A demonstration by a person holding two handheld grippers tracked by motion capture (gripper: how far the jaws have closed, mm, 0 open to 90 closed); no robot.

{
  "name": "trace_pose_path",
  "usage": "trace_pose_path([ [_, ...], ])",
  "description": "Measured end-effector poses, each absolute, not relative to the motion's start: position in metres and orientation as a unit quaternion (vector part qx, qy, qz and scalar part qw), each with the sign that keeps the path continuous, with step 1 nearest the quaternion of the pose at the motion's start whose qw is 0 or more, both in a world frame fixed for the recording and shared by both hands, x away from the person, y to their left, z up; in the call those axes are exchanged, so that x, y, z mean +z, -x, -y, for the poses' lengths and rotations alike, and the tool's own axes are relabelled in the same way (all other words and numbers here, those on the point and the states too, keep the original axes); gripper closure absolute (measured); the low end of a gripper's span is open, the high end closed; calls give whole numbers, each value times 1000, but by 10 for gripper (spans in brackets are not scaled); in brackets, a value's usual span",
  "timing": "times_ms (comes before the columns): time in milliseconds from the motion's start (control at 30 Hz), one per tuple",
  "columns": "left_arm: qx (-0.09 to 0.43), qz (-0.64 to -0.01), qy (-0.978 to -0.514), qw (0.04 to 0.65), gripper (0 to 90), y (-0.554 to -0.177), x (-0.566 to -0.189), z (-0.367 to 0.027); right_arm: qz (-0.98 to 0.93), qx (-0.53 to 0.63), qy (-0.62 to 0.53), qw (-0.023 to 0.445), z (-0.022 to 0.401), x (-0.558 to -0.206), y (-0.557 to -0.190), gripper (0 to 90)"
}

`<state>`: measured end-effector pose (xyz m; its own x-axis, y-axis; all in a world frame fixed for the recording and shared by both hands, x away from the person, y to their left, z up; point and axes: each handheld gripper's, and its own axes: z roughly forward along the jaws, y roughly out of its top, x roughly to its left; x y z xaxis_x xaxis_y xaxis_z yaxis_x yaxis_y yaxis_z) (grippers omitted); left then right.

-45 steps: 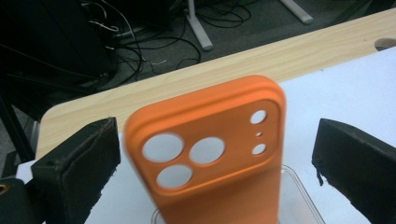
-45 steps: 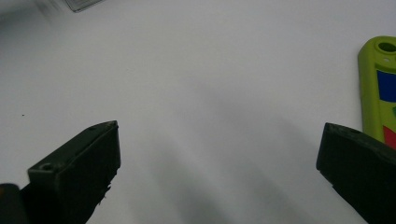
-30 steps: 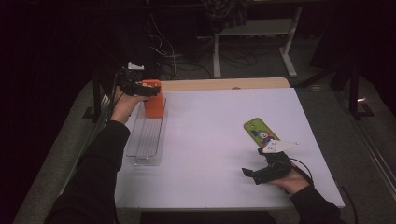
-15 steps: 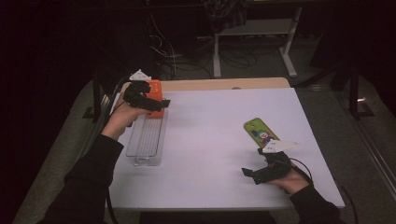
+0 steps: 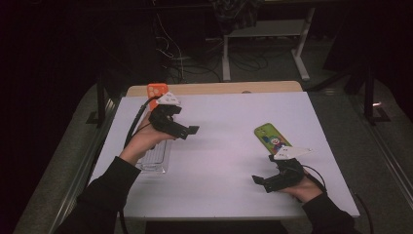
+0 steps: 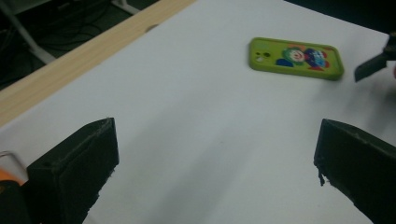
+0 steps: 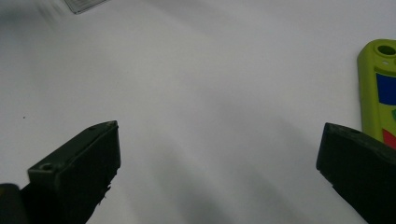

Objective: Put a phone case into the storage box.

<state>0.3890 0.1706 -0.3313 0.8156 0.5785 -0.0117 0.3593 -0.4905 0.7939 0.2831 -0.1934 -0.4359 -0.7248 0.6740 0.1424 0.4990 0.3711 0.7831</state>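
A green phone case (image 5: 271, 139) with a cartoon clown on it lies flat on the white table (image 5: 224, 146) at the right. My right gripper (image 5: 260, 183) rests open just in front of it, and the case's edge (image 7: 378, 93) shows beside its right jaw. My left gripper (image 5: 187, 131) is held open above the table's left part, pointing right. Across the table from it lies the case (image 6: 296, 57). Both pairs of jaws (image 6: 217, 123) (image 7: 219, 125) are empty. An orange object (image 5: 157, 90) stands behind the left hand at the back left.
A clear plastic tray (image 5: 155, 156) lies along the table's left side, partly under the left forearm. A wooden strip (image 5: 219, 88) borders the far edge. Beyond the table are desk legs and cables on a dark floor.
My left gripper has come away from the orange object at the back left and swung right and nearer, over the table. The right gripper has stayed put.
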Motion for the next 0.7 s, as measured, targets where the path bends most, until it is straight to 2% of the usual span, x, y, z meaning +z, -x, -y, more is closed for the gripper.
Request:
trace_pose_path([
  [267, 102, -259, -863, 421, 0, -370, -352, -147, -822, 431, -360, 99, 193, -435, -282, 0],
  [700, 79, -240, -873, 416, 0, -341, -383, -137, -823, 429, -357, 100, 193, -435, -282, 0],
])
